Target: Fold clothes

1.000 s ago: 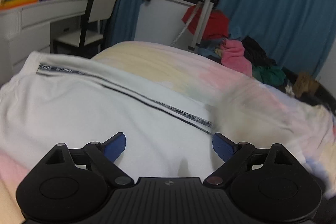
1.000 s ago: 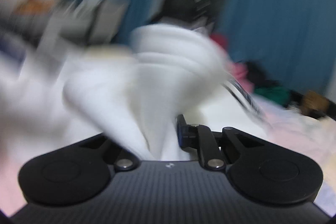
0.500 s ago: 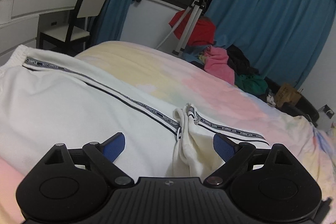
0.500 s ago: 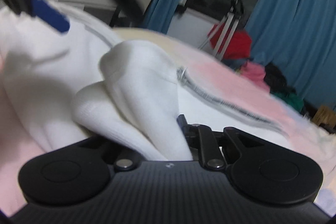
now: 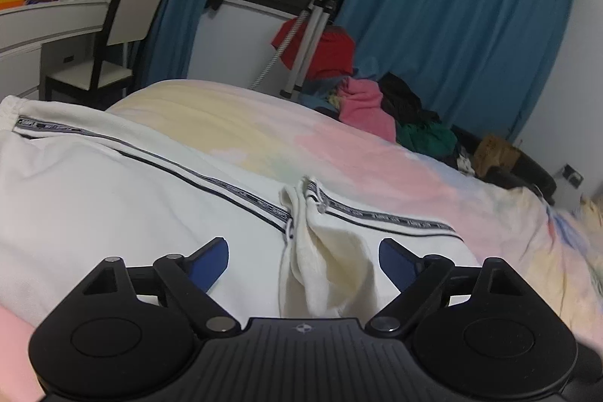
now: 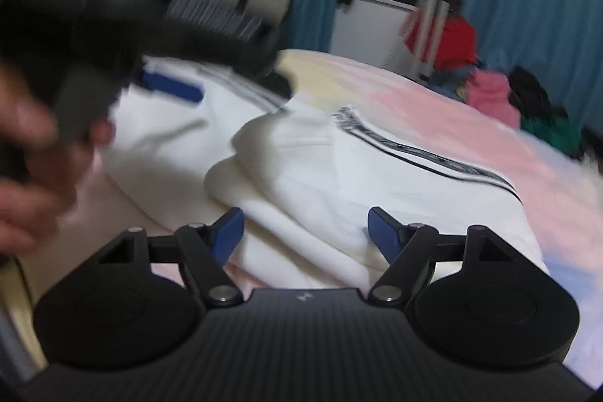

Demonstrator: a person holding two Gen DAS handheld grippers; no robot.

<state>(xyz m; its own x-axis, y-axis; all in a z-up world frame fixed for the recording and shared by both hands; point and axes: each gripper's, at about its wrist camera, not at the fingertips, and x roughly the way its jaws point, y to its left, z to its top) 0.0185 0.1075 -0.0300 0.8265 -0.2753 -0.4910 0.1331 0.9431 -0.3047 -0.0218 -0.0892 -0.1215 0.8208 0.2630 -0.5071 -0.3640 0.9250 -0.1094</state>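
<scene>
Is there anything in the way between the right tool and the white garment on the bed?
Nothing visible: the right tool, jaws opening, hangs directly over the white garment's bunched fold.

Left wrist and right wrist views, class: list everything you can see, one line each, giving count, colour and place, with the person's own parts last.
white cotton garment with black-and-grey side stripes: one, white, spread on the bed, one end folded over.
pastel tie-dye bed cover: one, pink, yellow and blue, under the garment.
heap of loose clothes: one heap, red, pink, black, green, past the bed.
silver metal tripod: one, silver, by the window.
blue fabric curtains: two, blue, either side of the dark window.
white wooden chair: one, white with dark frame, at the desk.
white desk: one, white, far left.
left hand-held gripper: one, black with blue pads, jaws closing, over the fold without pressing it.
right hand-held gripper: one, same colours, jaws opening, cloth between them.
hand: one, blurred, left edge of right view.
</scene>
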